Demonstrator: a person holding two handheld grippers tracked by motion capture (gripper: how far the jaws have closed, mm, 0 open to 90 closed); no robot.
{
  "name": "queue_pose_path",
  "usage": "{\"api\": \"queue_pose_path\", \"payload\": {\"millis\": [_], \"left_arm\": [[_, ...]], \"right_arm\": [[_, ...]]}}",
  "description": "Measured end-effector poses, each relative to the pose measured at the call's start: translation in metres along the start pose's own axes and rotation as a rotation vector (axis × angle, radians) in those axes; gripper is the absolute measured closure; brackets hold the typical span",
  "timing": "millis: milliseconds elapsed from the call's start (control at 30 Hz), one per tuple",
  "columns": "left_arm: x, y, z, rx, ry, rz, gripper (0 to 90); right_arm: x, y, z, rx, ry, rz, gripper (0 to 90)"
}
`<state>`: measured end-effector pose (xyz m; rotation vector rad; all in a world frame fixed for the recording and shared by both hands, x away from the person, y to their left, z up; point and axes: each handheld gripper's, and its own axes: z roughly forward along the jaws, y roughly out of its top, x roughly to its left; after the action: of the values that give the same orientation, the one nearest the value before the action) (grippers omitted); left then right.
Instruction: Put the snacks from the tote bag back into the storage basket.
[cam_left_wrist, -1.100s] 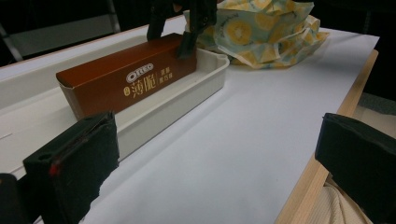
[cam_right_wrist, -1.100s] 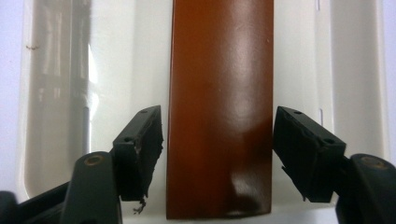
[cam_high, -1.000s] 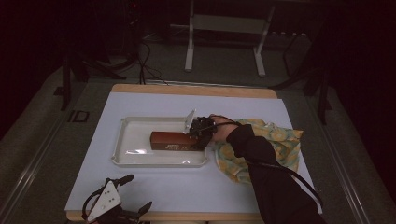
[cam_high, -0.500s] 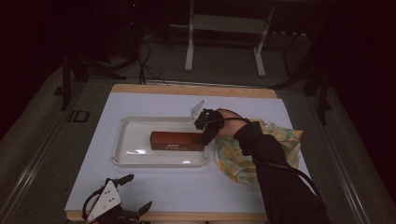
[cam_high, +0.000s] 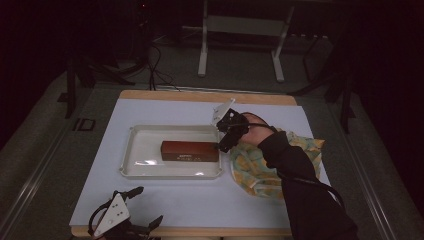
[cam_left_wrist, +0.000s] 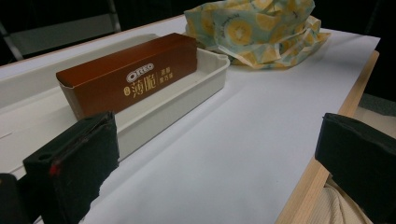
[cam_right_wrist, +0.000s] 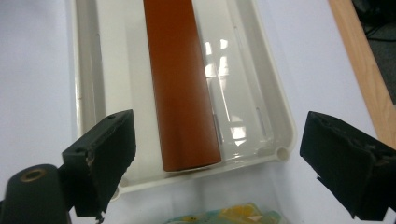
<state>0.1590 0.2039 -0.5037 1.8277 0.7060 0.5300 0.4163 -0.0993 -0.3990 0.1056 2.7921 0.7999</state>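
Note:
A long brown Oreo box (cam_high: 190, 150) (cam_left_wrist: 135, 74) (cam_right_wrist: 181, 84) lies in the white tray (cam_high: 145, 170) (cam_left_wrist: 187, 100) (cam_right_wrist: 271, 116) at the table's middle. My right gripper (cam_high: 223, 136) (cam_right_wrist: 224, 172) hovers open just above the tray's right end, with the box's near end below and ahead of its jaws and apart from both. A yellow-and-teal patterned cloth (cam_high: 260, 172) (cam_left_wrist: 257, 30) is bunched on the table right of the tray, partly under the person's dark sleeve. My left gripper (cam_high: 131, 219) (cam_left_wrist: 219, 158) stands open and empty at the table's front left edge.
The table has a pale blue top (cam_high: 200, 200) with a wooden edge (cam_high: 210, 96) (cam_right_wrist: 369, 79). Bare surface lies in front of the tray and to its left. Beyond the table are a dark floor, cables and a white stand's legs (cam_high: 240, 45).
My right gripper has let go of the box, opened, and drawn back up and to the right. The box now lies free in the tray. The left gripper has not moved.

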Motion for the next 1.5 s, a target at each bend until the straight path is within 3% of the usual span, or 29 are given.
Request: {"api": "queue_pose_path", "payload": {"millis": [400, 967, 1300, 1500], "left_arm": [[0.0, 0.0, 0.001, 0.001, 0.002, -0.002, 0.0], [0.001, 0.0, 0.002, 0.002, 0.0, -0.006, 0.0], [0.0, 0.0, 0.002, 0.002, -0.002, -0.007, 0.0], [0.0, 0.0, 0.002, 0.003, -0.001, -0.006, 0.1]], "right_arm": [[-0.008, -0.029, -0.02, -0.035, -0.089, 0.098, 13.0], [-0.004, -0.077, -0.04, -0.095, -0.125, 0.225, 12.8], [0.0, -0.104, -0.051, -0.159, -0.141, 0.349, 13.3], [0.008, -0.12, -0.055, -0.184, -0.217, 0.385, 12.8]]}}
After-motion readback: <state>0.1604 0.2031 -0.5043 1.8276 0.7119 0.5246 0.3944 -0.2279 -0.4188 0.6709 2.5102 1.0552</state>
